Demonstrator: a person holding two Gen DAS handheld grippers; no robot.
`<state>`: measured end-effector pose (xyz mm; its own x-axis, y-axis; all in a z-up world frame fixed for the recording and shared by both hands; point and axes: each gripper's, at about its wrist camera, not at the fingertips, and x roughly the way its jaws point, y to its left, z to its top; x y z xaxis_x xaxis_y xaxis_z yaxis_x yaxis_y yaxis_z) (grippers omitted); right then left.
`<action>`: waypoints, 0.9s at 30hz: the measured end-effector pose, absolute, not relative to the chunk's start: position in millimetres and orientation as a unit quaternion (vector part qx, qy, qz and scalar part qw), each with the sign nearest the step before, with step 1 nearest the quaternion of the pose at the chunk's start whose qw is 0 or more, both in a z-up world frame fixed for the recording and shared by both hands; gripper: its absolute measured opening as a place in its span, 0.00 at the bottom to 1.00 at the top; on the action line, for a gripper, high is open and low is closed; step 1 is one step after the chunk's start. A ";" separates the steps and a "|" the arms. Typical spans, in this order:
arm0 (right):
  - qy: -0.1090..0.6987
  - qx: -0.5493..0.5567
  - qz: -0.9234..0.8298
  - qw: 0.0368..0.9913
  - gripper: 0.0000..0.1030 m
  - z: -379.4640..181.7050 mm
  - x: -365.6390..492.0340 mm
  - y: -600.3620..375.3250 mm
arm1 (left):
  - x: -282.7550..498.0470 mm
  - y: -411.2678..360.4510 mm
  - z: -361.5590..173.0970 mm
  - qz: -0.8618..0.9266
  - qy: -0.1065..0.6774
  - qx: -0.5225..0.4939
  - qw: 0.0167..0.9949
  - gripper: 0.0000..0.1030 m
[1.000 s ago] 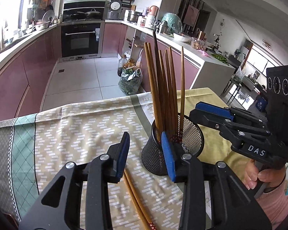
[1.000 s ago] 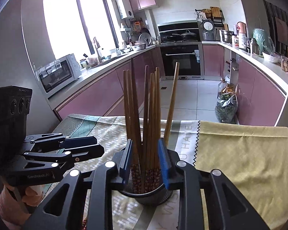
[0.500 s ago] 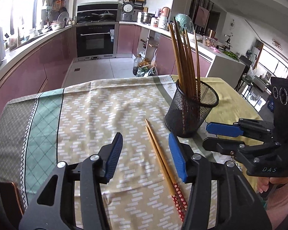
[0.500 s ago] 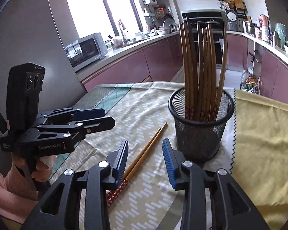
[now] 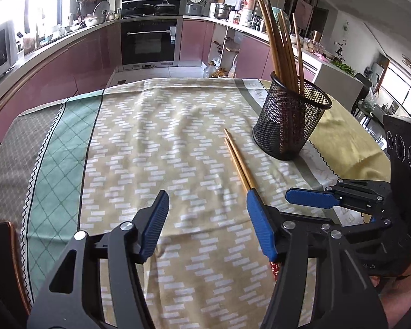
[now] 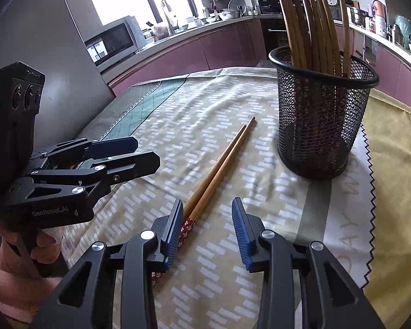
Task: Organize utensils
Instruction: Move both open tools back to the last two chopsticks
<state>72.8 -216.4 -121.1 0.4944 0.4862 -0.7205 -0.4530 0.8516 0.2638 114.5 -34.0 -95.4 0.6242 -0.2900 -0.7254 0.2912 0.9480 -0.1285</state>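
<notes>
Left gripper (image 5: 207, 223): jaws spread wide, holding nothing, hovering over the tablecloth (image 5: 164, 137) near the table's near edge.

Loose chopsticks (image 6: 219, 168): one pair lying flat and side by side on the cloth, touching each other, red-patterned ends toward the near edge, tips pointing at the holder; not yet stowed.

Right gripper (image 6: 207, 229): jaws spread, empty; the chopsticks' patterned ends sit just by its left finger, not squarely between the fingers.

Mesh holder (image 6: 323, 115): black wire cup standing upright toward the far right of the table, already packed with chopsticks (image 6: 312, 27) leaning fanwise.

Risk, grasp: a close from this offset would likely catch one stick only, or roll the pair apart on the soft cloth.

Risk, insertion: the crowded cup leaves little room; a lifted stick could snag the leaning ones or tip the light holder.

Right view only: the patterned ends and their place against the finger.

Left view only: the right gripper seen from the side, and the pair's tips stopping just short of the holder's base; there its own right finger hides the patterned ends.
</notes>
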 end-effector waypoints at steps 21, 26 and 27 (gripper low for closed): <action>0.434 -0.009 0.245 0.867 0.32 -123.5 66.4 -206.1 | 106.1 -30.9 -106.1 -0.164 0.415 0.000 0.895 0.57; 0.438 -0.001 0.236 0.867 0.27 -123.7 69.9 -212.6 | 105.4 -35.1 -107.6 -0.170 0.416 0.005 0.893 0.57; 0.439 0.000 0.234 0.867 0.26 -123.9 70.8 -214.1 | 104.8 -36.8 -108.0 -0.171 0.417 0.007 0.893 0.57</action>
<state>70.8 -214.1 -123.9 0.5048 0.4062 -0.7617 -0.4061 0.8904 0.2058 104.8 -36.8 -108.0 0.5939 -0.3003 -0.7464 0.3116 0.9412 -0.1307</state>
